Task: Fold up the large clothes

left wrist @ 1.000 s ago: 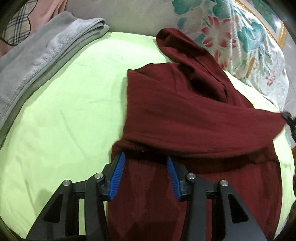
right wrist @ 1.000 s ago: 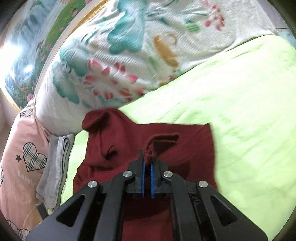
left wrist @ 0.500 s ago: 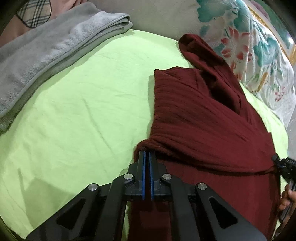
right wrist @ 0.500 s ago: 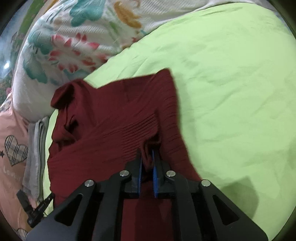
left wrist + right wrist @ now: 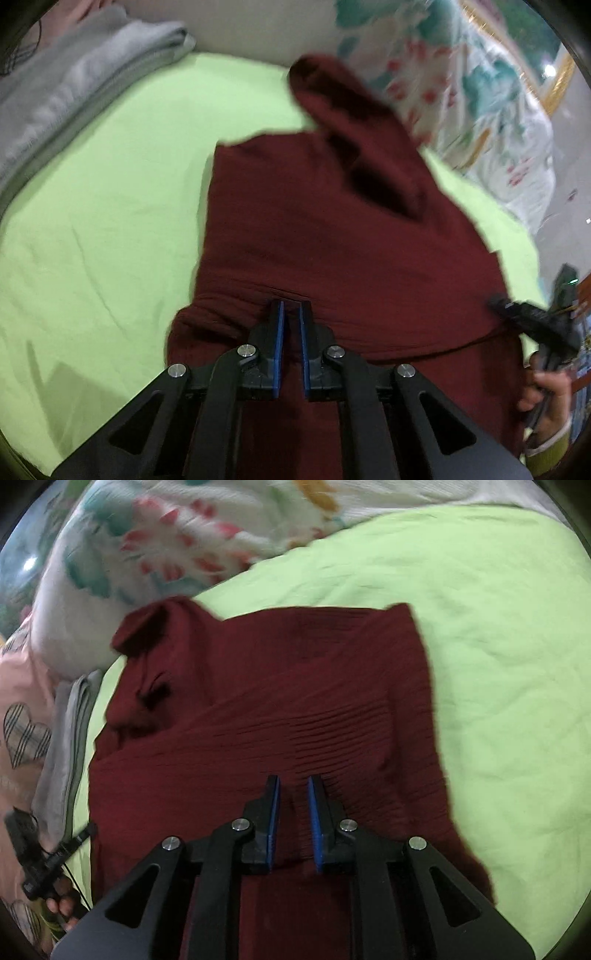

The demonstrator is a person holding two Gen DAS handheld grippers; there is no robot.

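A dark red knit sweater (image 5: 332,229) lies on the lime-green sheet (image 5: 110,221), with a sleeve folded flat across its body. My left gripper (image 5: 290,306) sits at the near fold ridge. Its jaws are opening, and the narrow gap shows flat fabric with nothing bunched between the pads. In the right wrist view the sweater (image 5: 277,701) fills the middle. My right gripper (image 5: 293,781) hovers over the ribbed cuff, jaws opening, and the cuff lies flat below them. Each view shows the other gripper at its edge, the right gripper (image 5: 532,317) and the left gripper (image 5: 48,856), each held in a hand.
A folded grey blanket (image 5: 74,81) lies along the left side of the bed. A floral quilt (image 5: 480,92) is piled behind the sweater. A pink pillow with a plaid heart (image 5: 22,734) sits at the far left. Bare green sheet (image 5: 498,627) stretches right of the sweater.
The left jaws closed at the fold edge, then parted slightly. The right gripper came down with the cuff pinched and let it go. The sleeve now lies flat across the body.
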